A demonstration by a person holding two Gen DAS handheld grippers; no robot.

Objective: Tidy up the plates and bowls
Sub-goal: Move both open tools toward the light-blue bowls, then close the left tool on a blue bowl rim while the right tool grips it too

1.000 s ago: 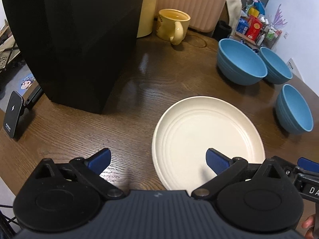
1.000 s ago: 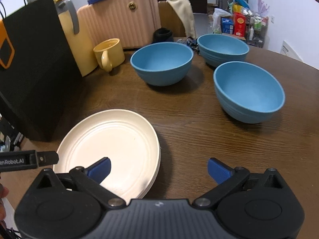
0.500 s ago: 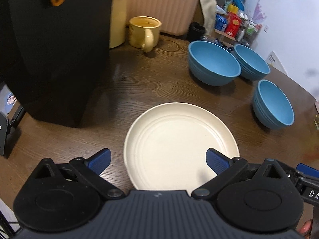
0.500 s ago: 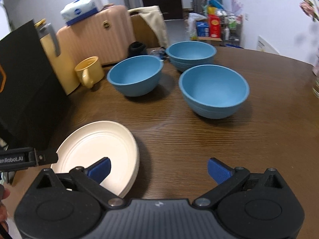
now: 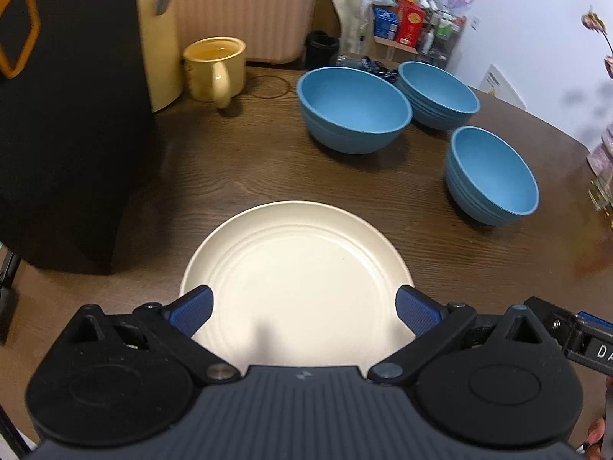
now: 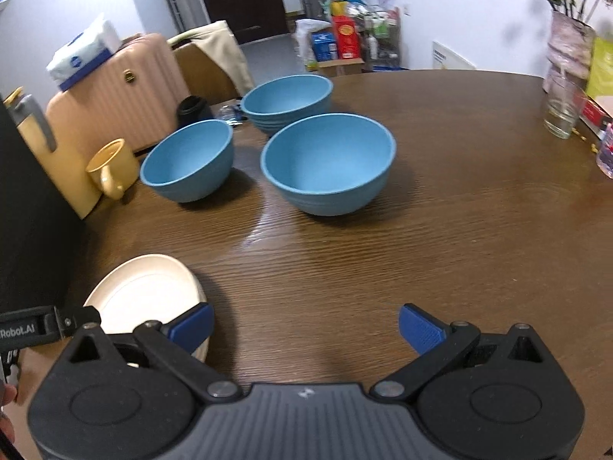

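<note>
A cream plate (image 5: 297, 276) lies on the brown wooden table near the front edge; it also shows in the right wrist view (image 6: 145, 295). Three blue bowls stand beyond it: a left bowl (image 5: 354, 109) (image 6: 187, 159), a far bowl (image 5: 438, 92) (image 6: 287, 99) that looks like a stack, and a right bowl (image 5: 492, 174) (image 6: 329, 163). My left gripper (image 5: 304, 308) is open and empty, hovering over the plate's near rim. My right gripper (image 6: 304, 326) is open and empty above bare table, right of the plate.
A black paper bag (image 5: 69, 115) stands at the left with a yellow jug (image 5: 161, 27) behind it and a yellow mug (image 5: 214, 67) beside it. A glass (image 6: 561, 105), a flower vase (image 6: 567, 50) and a bottle (image 6: 607, 153) stand at the table's far right.
Both grippers have pulled back and tilted up, so the plate and bowls sit farther away and more of the room shows. Both stay open. Nothing on the table moved.
</note>
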